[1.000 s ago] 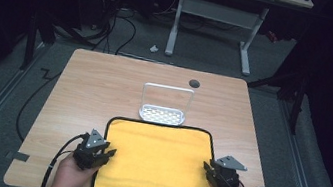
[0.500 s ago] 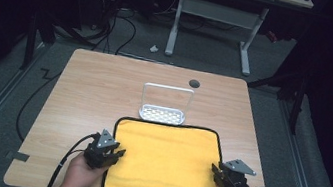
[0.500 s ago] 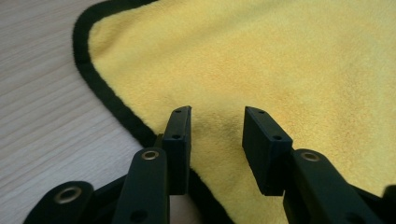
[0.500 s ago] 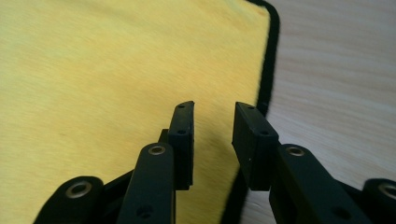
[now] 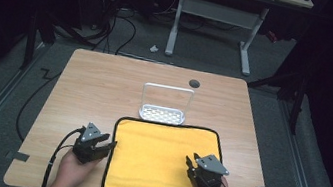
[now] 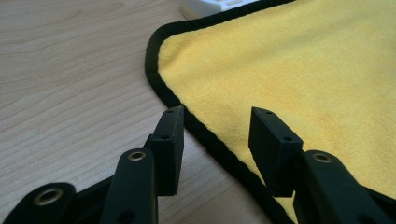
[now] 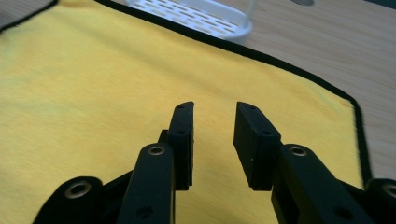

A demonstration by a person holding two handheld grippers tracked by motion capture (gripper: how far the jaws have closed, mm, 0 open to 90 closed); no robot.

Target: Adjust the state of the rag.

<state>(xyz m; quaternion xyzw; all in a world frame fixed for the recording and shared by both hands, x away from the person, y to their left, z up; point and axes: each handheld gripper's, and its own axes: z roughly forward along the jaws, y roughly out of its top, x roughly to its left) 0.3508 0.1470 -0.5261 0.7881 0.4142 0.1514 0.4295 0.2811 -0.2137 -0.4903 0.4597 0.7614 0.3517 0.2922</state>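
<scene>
Both grippers poised at a yellow microfibre cloth (image 5: 158,163) lying flat on the wooden table (image 5: 94,87).

The cloth, edged in black piping, lay spread on the near half of the table, its far edge touching a white slotted rack (image 5: 164,106). The left gripper (image 5: 101,146) sat at the cloth's left edge, jaws spread and just opened wider, straddling the black hem with nothing pinched. The right gripper (image 5: 191,162) hovered over the cloth's near right part, jaws apart and likewise just widened, empty. The cloth looked light, soft and limp, likely to sag and fold when lifted; the firmer piped hem or a corner seemed the best place to grip.
</scene>
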